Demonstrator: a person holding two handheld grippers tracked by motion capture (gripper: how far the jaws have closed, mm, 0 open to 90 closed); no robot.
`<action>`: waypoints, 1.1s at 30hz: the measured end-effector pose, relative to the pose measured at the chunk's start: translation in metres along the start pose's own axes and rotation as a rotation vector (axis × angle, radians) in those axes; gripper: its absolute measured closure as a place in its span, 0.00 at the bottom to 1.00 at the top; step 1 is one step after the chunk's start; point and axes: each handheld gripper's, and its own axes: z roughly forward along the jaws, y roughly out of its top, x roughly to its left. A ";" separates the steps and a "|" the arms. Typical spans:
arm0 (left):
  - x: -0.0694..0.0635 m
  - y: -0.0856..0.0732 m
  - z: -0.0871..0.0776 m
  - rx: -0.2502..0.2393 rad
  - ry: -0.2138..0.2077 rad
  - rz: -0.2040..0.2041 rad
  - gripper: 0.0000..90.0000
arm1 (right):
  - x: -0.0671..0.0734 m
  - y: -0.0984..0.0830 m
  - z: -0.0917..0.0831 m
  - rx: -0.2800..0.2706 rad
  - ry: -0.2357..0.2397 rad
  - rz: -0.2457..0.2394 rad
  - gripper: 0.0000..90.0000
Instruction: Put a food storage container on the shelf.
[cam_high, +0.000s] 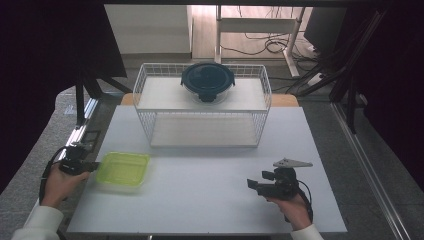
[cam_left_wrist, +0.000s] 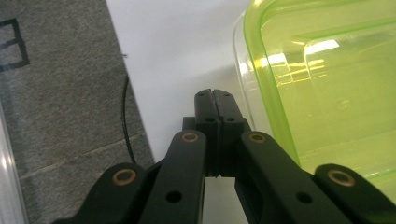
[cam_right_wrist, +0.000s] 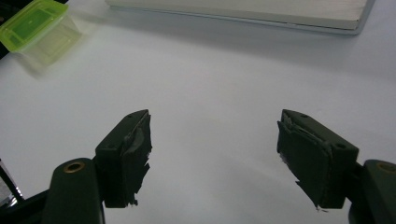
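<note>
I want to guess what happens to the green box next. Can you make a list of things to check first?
1. Left tool next to the green box: ok, its tip is right beside the box's edge.
2. Left tool open enough to grab: not ok, its jaws are shut together.
3. Left tool touching the box: cannot tell.
4. Right tool ready: ok, jaws open with nothing between them, resting over bare table.
5. Lid on the green box: ok, it looks closed.
6. Room in the wire rack: ok on the lower shelf; the round dark container sits on top.
</note>
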 end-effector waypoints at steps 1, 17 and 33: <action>-0.003 -0.001 0.001 0.000 -0.003 -0.001 1.00 | 0.000 0.000 0.000 0.001 0.000 0.000 0.29; -0.069 0.005 0.010 -0.041 -0.133 0.085 1.00 | 0.001 0.001 -0.002 -0.004 0.003 0.002 0.29; -0.126 0.027 0.025 -0.049 -0.227 0.162 1.00 | 0.008 0.005 -0.008 -0.029 0.017 -0.003 0.29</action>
